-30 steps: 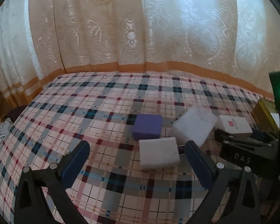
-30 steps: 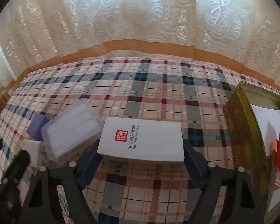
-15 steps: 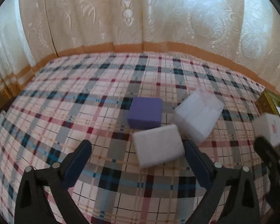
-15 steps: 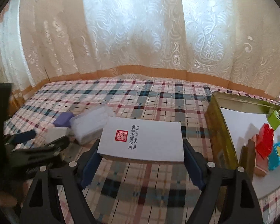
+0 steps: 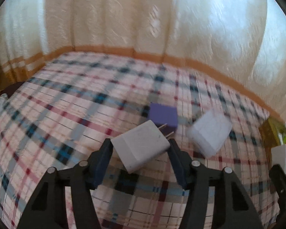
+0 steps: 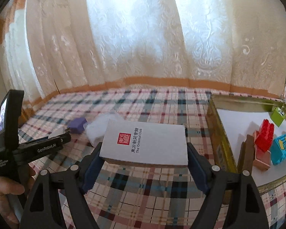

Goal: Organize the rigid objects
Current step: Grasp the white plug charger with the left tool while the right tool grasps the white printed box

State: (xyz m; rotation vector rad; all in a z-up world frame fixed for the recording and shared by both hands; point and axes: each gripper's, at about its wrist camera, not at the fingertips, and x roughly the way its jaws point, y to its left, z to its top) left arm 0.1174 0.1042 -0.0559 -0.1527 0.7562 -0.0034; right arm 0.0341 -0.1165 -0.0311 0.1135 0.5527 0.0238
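My left gripper (image 5: 140, 148) is shut on a white plug adapter (image 5: 141, 146) with two metal prongs and holds it tilted above the plaid cloth. A purple block (image 5: 163, 116) and a translucent white box (image 5: 209, 133) lie just beyond it. My right gripper (image 6: 144, 155) is shut on a flat white box with a red seal (image 6: 145, 143), held above the cloth. To its right is a gold-rimmed tray (image 6: 217, 133). The purple block (image 6: 78, 125) and the translucent box (image 6: 97, 129) also show in the right wrist view.
The tray holds a red brick (image 6: 265, 136), a blue block (image 6: 281, 148), a green block (image 6: 278, 115) and a brown block (image 6: 245, 157). A lace curtain (image 6: 143, 38) hangs behind the table. The left gripper's body (image 6: 38, 148) sits at the left in the right wrist view.
My left gripper has closed on the white adapter and lifted it off the cloth. My right gripper has carried the flat white box up and toward the tray.
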